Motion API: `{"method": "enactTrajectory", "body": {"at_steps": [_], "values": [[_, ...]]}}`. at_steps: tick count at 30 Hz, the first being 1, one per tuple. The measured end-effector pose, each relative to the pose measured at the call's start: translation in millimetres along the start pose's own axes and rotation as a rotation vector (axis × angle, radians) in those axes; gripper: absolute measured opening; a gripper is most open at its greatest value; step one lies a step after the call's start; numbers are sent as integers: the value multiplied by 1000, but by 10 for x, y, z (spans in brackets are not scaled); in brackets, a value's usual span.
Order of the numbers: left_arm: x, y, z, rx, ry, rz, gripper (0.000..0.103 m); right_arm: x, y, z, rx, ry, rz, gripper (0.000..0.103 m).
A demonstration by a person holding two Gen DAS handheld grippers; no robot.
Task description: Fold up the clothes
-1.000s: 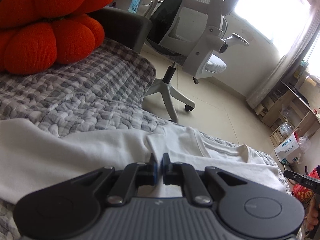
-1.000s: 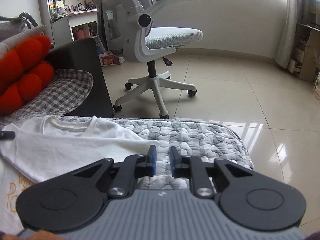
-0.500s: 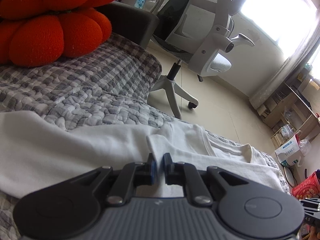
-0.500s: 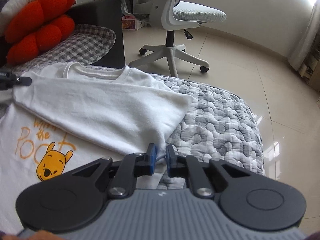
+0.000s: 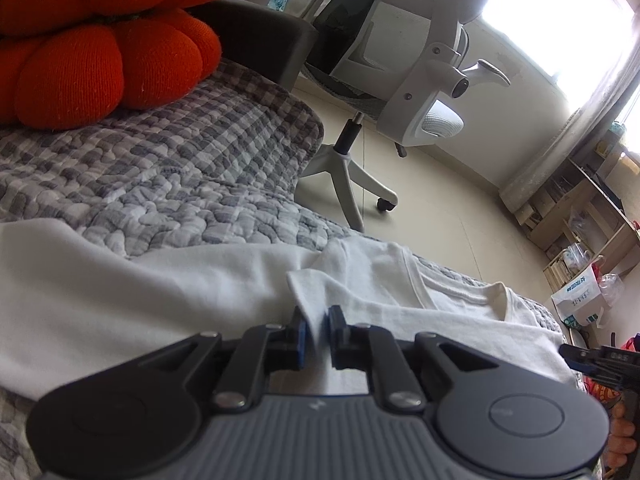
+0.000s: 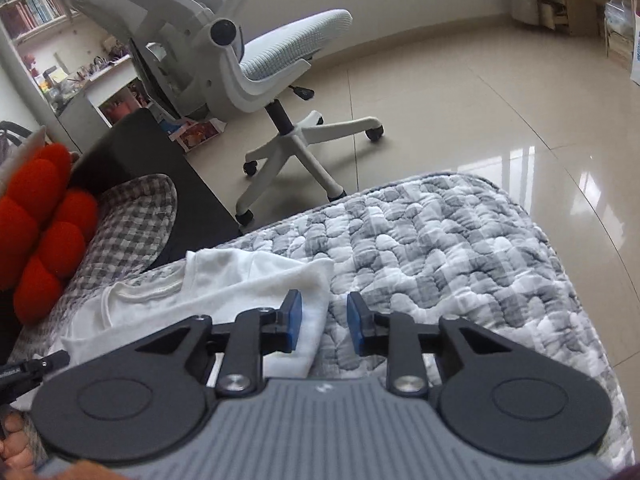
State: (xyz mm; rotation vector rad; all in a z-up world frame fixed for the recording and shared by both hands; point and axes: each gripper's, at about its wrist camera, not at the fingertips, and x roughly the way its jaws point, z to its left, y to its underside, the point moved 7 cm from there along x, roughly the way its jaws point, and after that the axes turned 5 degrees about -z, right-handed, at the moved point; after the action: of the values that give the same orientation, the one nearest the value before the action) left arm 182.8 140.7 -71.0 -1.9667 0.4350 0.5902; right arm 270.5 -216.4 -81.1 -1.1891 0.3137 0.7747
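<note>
A white T-shirt (image 5: 168, 292) lies partly folded on a grey checked quilt (image 5: 160, 168). My left gripper (image 5: 317, 330) is shut on a corner of the shirt's folded layer, low over the cloth. In the right wrist view the shirt (image 6: 256, 284) lies at the left, its collar toward the cushion. My right gripper (image 6: 323, 320) is open, its left pad over the shirt's folded edge and its right pad over the quilt (image 6: 440, 248). It holds nothing.
An orange lobed cushion (image 5: 100, 52) sits at the head of the quilt, also in the right wrist view (image 6: 40, 224). A white office chair (image 6: 256, 64) stands on the tiled floor beyond the edge. Shelves and a bag (image 5: 580, 300) line the far right.
My right gripper has opened and let go of the shirt's folded edge, which now lies on the quilt. My left gripper stays shut on the cloth and has moved a little forward.
</note>
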Motion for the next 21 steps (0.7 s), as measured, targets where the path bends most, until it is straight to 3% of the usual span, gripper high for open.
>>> {"method": "enactTrajectory", "body": {"at_steps": [1, 2, 5, 7, 11, 13, 16, 21], "values": [[1, 0, -2, 2, -3, -2, 10, 1, -17, 44, -60, 23, -11, 10], [-18, -8, -8, -1, -5, -11, 10, -26, -44, 106, -128, 35, -34, 2], [-94, -42, -40, -8, -11, -48, 10, -181, -143, 335, -340, 24, -149, 1], [-131, -60, -82, 18, -11, -76, 10, -185, -133, 361, -453, 76, -183, 0], [7, 26, -35, 28, -35, -20, 10, 97, 104, 65, -483, 150, -87, 0], [-8, 0, -29, 19, -24, -25, 10, -6, 39, 3, -434, 147, -100, 0], [-104, -91, -4, -6, -12, -60, 10, -256, -104, 21, -338, 100, -152, 9], [-242, -185, 107, -61, -13, -87, 10, -334, 109, 280, -426, 67, -89, 10]]}}
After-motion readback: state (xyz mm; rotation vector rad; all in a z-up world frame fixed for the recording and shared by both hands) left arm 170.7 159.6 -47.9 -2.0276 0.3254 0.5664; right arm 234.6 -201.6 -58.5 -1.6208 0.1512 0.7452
